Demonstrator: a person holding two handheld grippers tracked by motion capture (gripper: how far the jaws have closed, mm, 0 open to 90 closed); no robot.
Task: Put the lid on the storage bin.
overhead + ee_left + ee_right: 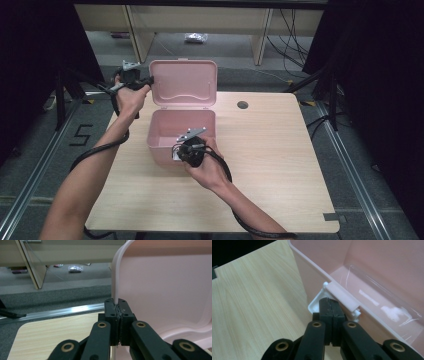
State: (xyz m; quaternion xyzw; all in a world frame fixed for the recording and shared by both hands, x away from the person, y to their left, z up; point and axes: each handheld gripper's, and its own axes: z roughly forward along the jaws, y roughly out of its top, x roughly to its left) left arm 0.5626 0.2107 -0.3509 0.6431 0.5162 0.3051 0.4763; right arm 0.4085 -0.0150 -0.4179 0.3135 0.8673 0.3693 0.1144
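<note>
Jaws of the left gripper [118,308] pinch the lid [165,290] edge; the right gripper view shows the latch [317,303].

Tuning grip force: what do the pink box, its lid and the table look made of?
Pink box: likely moulded plastic, smooth and slightly glossy; glare streaks on its inside in the right gripper view.
Lid: same pink plastic; thin rounded edge, pinched in the left gripper.
Table: pale wood-grain top, matte, probably laminate.

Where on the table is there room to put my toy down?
The table is bare right of the pink box, out past the small round hole, and along the near edge. It is crowded at the box: the left claw pinches its lid, and the right claw pinches its front latch.
</note>
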